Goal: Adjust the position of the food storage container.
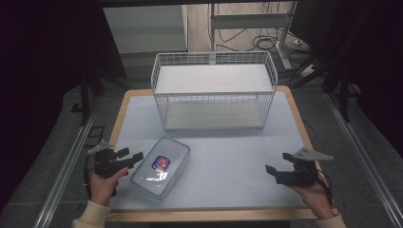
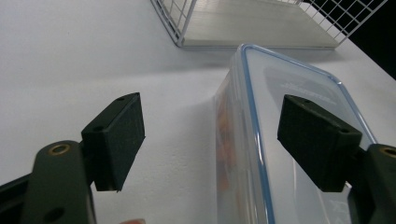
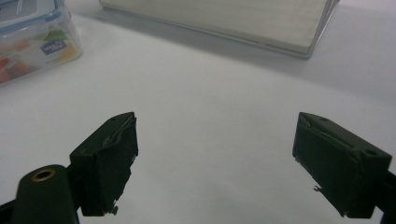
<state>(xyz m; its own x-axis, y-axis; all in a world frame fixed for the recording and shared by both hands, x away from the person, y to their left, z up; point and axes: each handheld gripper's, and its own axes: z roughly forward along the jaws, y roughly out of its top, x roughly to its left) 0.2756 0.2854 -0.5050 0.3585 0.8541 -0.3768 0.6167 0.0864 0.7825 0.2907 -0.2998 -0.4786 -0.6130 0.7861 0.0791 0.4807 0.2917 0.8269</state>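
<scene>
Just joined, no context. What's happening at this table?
A person holds a gripper in each hand. The left gripper is open beside a clear lidded container, its jaws straddling one edge without clamping it. The right gripper is open over bare table. A white wire basket stands behind.

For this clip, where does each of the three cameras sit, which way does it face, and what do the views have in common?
High view: above the person's side, looking forward and down on the table; both hands, left gripper and right gripper show.
Left gripper view: rides on the left gripper, looking past its open jaws along the plastic box toward the wire basket.
Right gripper view: rides on the right gripper, open jaws over bare table.
Shared: all three show the box and the basket.
</scene>
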